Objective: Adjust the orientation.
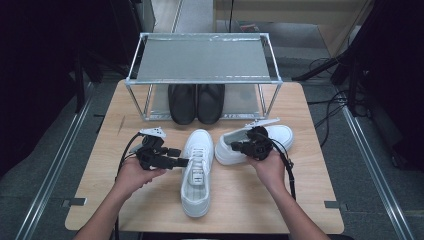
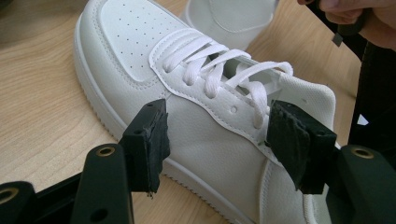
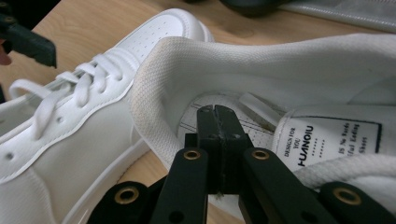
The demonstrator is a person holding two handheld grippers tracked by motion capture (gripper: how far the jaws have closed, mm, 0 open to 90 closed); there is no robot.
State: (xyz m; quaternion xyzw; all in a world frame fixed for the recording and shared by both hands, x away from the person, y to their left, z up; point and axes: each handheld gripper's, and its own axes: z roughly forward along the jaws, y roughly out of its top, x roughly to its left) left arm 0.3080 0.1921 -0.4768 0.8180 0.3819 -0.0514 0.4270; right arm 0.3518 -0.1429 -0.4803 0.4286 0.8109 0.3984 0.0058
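Two white sneakers lie on the wooden table [image 1: 250, 200]. The laced one [image 1: 196, 190] [image 2: 130, 42] lies lengthwise in the middle. My left gripper [image 1: 182, 161] [image 2: 219, 140] comes at it from the left, open, one pad [image 2: 152, 144] off its side and the other [image 2: 292, 144] by its tongue, neither pressing. The second sneaker [image 1: 280, 134] [image 3: 280, 70] lies crosswise to the right. My right gripper [image 1: 237, 146] [image 3: 217, 112] is shut with nothing between the jaws, its tips inside that shoe's opening above the insole and beside the label.
A metal shoe rack [image 1: 202, 57] stands at the table's far side, with a pair of black shoes [image 1: 196, 102] on its lower level. Bare wood lies along the near edge and at both sides. Cables trail from both grippers.
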